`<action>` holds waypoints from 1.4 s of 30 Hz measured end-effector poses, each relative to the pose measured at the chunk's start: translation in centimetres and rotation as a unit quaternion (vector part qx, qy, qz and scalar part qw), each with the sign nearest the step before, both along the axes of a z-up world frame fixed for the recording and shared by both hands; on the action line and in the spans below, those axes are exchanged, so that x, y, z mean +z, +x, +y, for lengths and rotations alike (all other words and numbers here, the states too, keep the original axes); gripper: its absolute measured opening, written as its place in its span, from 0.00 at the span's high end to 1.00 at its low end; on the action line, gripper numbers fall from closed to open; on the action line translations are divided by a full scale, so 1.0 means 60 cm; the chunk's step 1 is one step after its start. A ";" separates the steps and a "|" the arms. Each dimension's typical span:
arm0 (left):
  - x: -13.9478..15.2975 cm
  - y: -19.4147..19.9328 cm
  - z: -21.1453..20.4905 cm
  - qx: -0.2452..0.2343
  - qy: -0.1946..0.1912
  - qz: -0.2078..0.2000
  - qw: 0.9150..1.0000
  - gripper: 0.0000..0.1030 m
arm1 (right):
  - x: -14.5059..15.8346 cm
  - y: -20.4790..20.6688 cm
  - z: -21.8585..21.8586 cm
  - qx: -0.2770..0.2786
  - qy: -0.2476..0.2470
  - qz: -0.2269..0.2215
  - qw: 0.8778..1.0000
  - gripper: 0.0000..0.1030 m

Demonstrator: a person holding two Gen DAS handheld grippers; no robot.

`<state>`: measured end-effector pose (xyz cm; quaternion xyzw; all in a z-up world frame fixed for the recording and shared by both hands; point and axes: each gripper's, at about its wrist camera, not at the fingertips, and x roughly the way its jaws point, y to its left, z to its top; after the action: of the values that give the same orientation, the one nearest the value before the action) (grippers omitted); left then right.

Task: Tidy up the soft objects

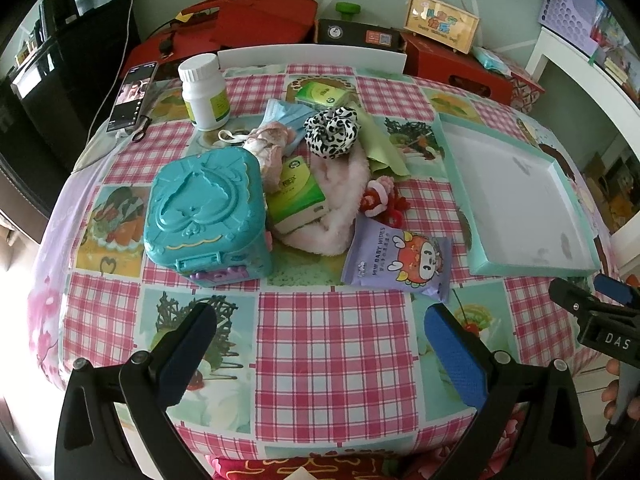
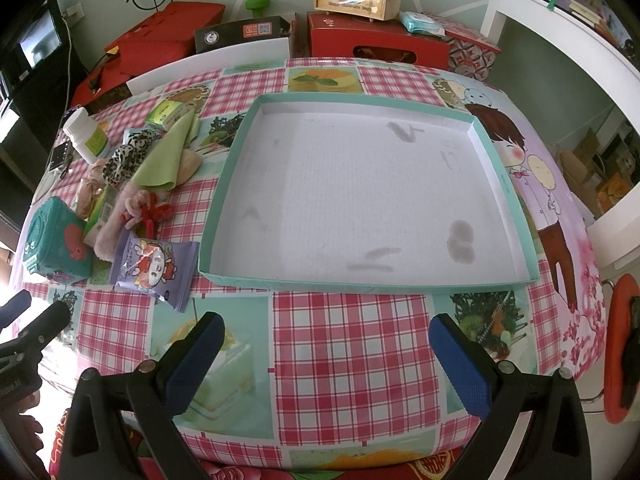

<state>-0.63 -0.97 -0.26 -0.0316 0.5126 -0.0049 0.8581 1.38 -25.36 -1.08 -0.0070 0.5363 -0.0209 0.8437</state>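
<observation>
A heap of soft things lies mid-table: a spotted scrunchie (image 1: 331, 131) (image 2: 127, 156), a pale green cloth (image 1: 380, 146) (image 2: 164, 160), a blue face mask (image 1: 286, 117), a fluffy pink item (image 1: 332, 200), a red-and-pink hair tie (image 1: 382, 200) (image 2: 146, 208) and a purple baby-wipes pack (image 1: 398, 262) (image 2: 154, 266). A shallow teal-rimmed box (image 1: 456, 184) (image 2: 224, 184) stands empty to their right. My left gripper (image 1: 320, 322) hovers open near the table's front edge. My right gripper (image 2: 326, 330) is open in front of the box.
A teal toy case (image 1: 208, 216) (image 2: 54, 242), a white bottle (image 1: 204, 92) (image 2: 86, 134) and green tissue packs (image 1: 298, 196) (image 1: 322, 94) sit among the heap. A phone (image 1: 132, 96) lies at the far left. Red boxes (image 2: 376, 40) stand behind the table.
</observation>
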 end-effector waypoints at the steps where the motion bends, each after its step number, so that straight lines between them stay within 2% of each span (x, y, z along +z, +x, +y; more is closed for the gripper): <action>1: 0.001 0.000 0.000 0.000 -0.001 -0.001 1.000 0.00 | 0.000 0.000 0.000 0.000 0.000 0.000 1.000 0.00; 14: 0.010 0.004 0.005 -0.006 -0.017 -0.003 1.000 0.00 | -0.002 0.000 0.002 0.001 0.000 0.000 1.000 0.00; 21: 0.069 0.033 0.029 -0.002 -0.034 -0.035 0.999 0.00 | 0.023 0.018 0.021 0.026 0.011 -0.026 0.999 0.00; 26: 0.104 0.095 0.049 0.007 -0.041 -0.034 0.999 0.00 | 0.059 0.054 0.053 0.052 0.030 -0.057 0.997 0.00; 31: 0.108 0.174 0.064 -0.001 -0.034 0.013 0.999 0.00 | 0.079 0.099 0.091 0.082 0.066 -0.074 0.992 0.00; 34: 0.100 0.211 0.072 0.004 -0.014 0.030 0.999 0.00 | 0.075 0.129 0.116 0.100 0.075 -0.072 0.990 0.00; 39: 0.061 0.261 0.096 0.016 -0.016 0.088 0.996 0.00 | 0.059 0.177 0.169 0.143 0.090 -0.056 0.984 0.02; 42: 0.035 0.277 0.109 0.021 -0.024 0.121 0.992 0.01 | 0.038 0.201 0.196 0.163 0.106 -0.038 0.980 0.09</action>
<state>15.99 5.59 1.86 -0.0634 0.6115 0.0047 0.7887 13.44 -13.60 1.20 -0.0039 0.4944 0.1743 0.8516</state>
